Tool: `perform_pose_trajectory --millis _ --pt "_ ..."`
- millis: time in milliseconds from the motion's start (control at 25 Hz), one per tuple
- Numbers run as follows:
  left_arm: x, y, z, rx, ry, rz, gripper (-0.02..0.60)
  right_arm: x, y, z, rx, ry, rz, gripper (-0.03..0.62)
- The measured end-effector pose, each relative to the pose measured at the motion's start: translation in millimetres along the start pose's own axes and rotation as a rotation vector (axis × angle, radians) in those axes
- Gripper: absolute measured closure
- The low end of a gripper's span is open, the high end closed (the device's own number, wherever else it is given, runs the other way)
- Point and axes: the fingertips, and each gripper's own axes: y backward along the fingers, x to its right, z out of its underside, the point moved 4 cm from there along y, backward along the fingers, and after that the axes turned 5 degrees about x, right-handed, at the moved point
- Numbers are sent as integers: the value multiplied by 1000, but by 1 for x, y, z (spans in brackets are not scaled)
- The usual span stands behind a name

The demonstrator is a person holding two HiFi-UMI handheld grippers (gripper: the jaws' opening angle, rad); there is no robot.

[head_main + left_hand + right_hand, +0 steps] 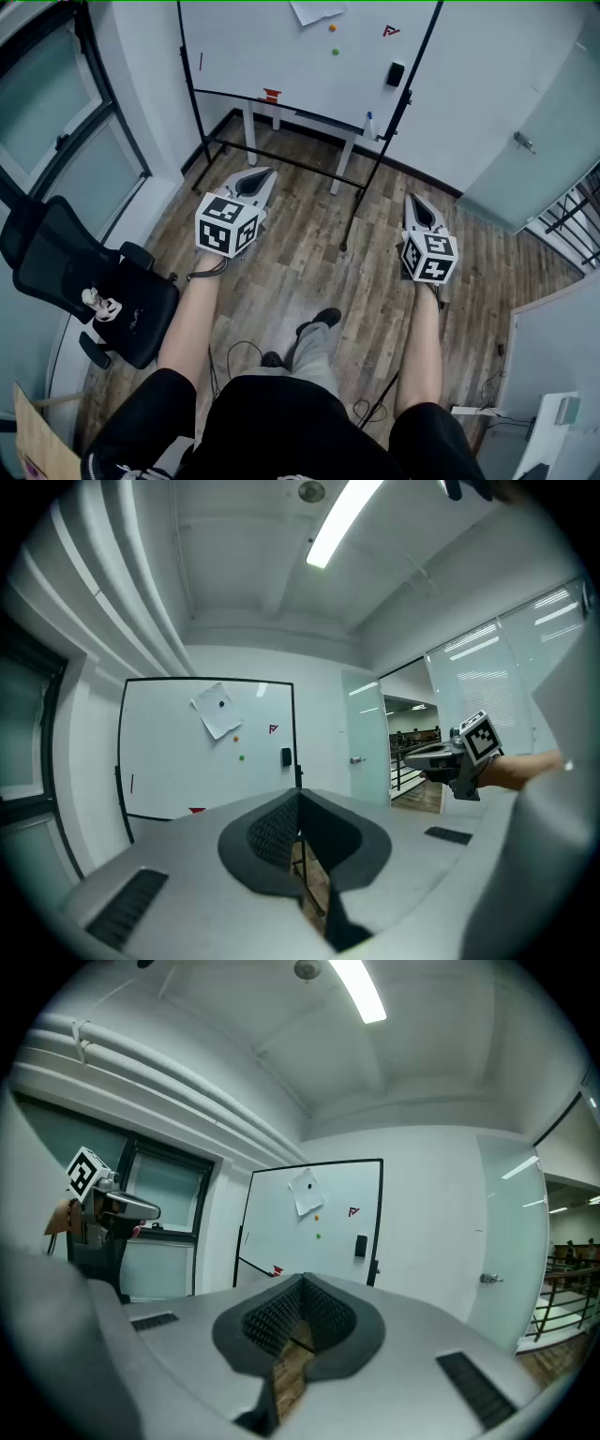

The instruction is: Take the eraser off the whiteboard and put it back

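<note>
**Q:** Fingers on the left gripper (258, 175): apart or together?

**A:** Together, tip to tip, with nothing between them. The right gripper (413, 199) is pressed closed and empty in the same way. Both are held out over the brown wood-plank floor (309, 272), pointing toward the board.

**Q:** Which board?

**A:** A large white whiteboard on a black metal stand (272, 56), ahead of both grippers and well apart from them. To the person's left stands a black office chair (89, 281).

**Q:** What is on the board?

**A:** A white sheet of paper (317, 11) hangs near the top, tilted. The small black rectangular eraser (396, 74) sticks to the board's face at its right side, just beside the black upright, below a little red mark (391, 31).

**Q:** Does either gripper touch the eraser?

**A:** No, it sits on the board, far from both.

**Q:** Anything smaller?

**A:** An orange dot magnet (332, 28) with a green dot magnet (336, 52) below it, under the paper.
</note>
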Motion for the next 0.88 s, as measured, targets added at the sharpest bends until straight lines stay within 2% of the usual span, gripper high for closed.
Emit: perform_pose_trajectory --millis 480,880 --pt "-5 -7 5 -1 -12 -18 569 0 -7 11 -7 -7 14 569" --pt "-12 -45 12 -10 -23 -10 569 17 -42 19 -7 -7 17 569"
